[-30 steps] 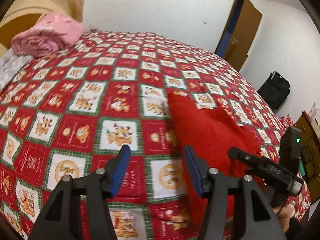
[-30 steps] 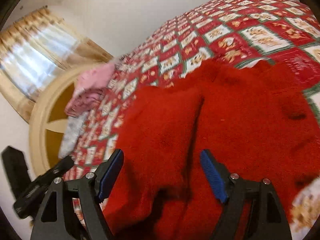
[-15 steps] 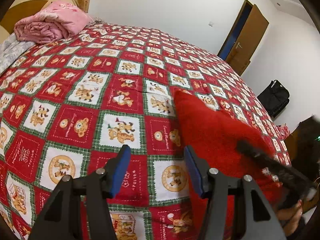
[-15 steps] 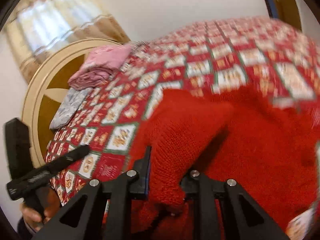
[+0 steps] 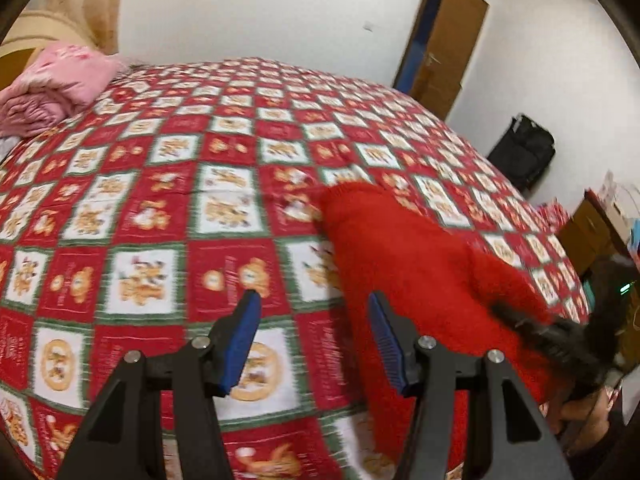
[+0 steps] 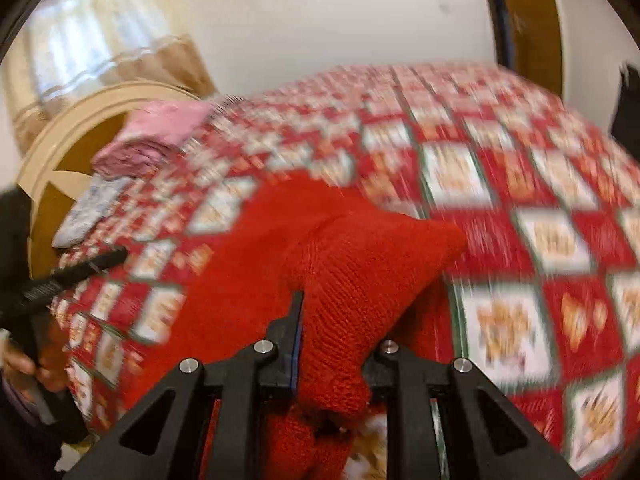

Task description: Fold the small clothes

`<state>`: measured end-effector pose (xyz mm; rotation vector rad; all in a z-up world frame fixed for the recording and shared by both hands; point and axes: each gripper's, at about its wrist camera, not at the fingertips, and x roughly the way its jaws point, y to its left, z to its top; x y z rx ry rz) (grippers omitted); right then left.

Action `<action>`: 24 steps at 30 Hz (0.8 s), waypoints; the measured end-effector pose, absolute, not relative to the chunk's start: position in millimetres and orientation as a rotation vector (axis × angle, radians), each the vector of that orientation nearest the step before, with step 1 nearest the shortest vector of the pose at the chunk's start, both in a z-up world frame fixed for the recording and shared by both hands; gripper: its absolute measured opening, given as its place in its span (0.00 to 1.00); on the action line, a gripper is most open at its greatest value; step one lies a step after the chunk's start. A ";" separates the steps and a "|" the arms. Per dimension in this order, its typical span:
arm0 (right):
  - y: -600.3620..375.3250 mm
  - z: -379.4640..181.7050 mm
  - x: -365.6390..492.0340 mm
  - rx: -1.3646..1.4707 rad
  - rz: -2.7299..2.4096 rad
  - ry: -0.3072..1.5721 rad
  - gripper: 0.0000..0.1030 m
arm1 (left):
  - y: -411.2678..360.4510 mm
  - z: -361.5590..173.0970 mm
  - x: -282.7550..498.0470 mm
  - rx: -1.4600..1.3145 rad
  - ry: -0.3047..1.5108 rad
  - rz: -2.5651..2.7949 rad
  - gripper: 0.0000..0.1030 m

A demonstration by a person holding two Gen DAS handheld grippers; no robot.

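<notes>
I am looking down both grippers at a bed covered by a red, white and green checked quilt printed with teddy bears (image 5: pixel 160 208). The red knitted garment (image 5: pixel 404 264) is lying on that quilt toward the near right side in the left wrist view, one end reaching up the bed and the rest running down toward the lower edge of the picture.

My right gripper (image 6: pixel 334 332) is clamped on a bunched fold of the red knitted garment (image 6: pixel 352 280); its jaws have just been closing, and the wool is now pinched between the pads, rising as a peaked flap above the fingers while the rest of the garment is spreading out to the left on the quilt (image 6: pixel 520 240). This view is blurred by motion.

My left gripper (image 5: pixel 316 340) is hovering over the quilt with its blue-padded fingers (image 5: pixel 244 336) standing apart and nothing between them; its right finger is showing against the left edge of the garment, though I cannot tell whether it is touching.

A folded pink blanket (image 5: pixel 56 88) is resting at the head of the bed, well apart from the garment, beside a curved wooden headboard (image 6: pixel 68 136). A brown door (image 5: pixel 448 36) is standing open in the far wall, and a black bag (image 5: pixel 520 152) is sitting on the floor beyond the bed.
</notes>
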<state>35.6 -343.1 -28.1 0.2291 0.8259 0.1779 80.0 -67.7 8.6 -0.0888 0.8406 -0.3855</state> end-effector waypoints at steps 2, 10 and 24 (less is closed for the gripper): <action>-347.6 -36.7 30.8 0.270 0.178 0.799 0.19 | -84.2 3.1 77.7 -0.059 0.854 -0.402 0.56; -360.9 -24.6 19.9 0.361 0.134 0.791 0.39 | -122.5 -10.7 61.2 0.046 0.896 -0.452 0.57; -364.4 10.0 10.3 0.273 0.008 0.716 0.34 | -133.6 -16.6 52.0 0.132 0.903 -0.376 0.64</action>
